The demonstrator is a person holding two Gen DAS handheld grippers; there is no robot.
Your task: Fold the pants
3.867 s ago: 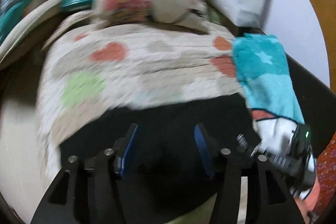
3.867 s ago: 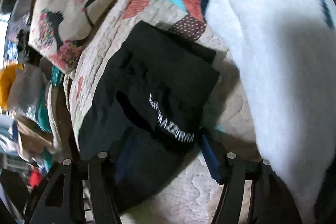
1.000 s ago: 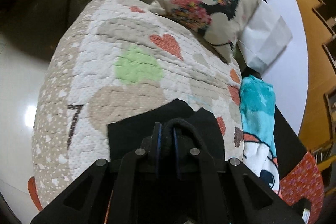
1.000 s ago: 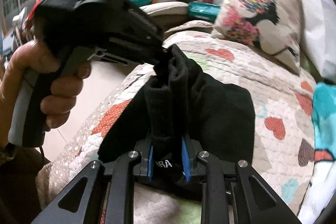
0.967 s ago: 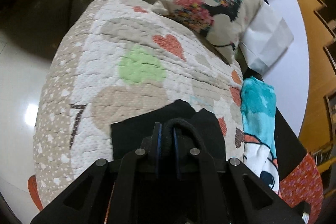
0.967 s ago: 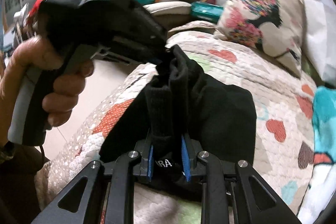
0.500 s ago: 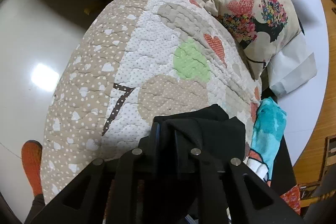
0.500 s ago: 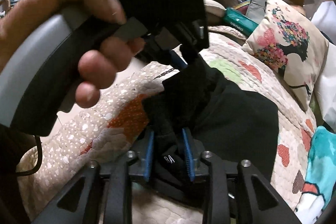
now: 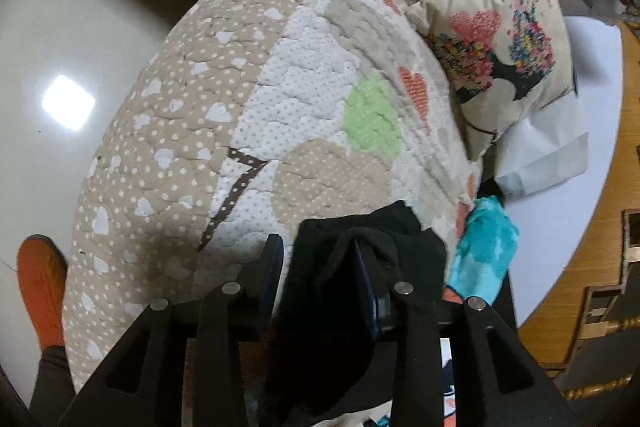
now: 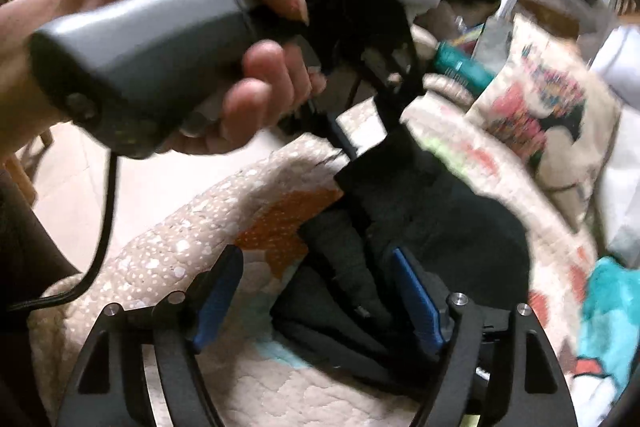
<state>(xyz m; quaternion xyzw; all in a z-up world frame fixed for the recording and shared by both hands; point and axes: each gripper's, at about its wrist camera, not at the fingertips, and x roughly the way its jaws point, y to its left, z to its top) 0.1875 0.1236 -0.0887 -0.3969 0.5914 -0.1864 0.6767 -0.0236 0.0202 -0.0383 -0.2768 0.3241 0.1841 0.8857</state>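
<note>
The black folded cotton pants [image 9: 360, 251] lie bunched on the heart-patterned quilt [image 9: 280, 99], between and just ahead of both pairs of fingers. The left gripper [image 9: 320, 267] and right gripper [image 10: 316, 291] gape, gripping nothing.

brown "7" on quilt [image 9: 236, 187]
</note>
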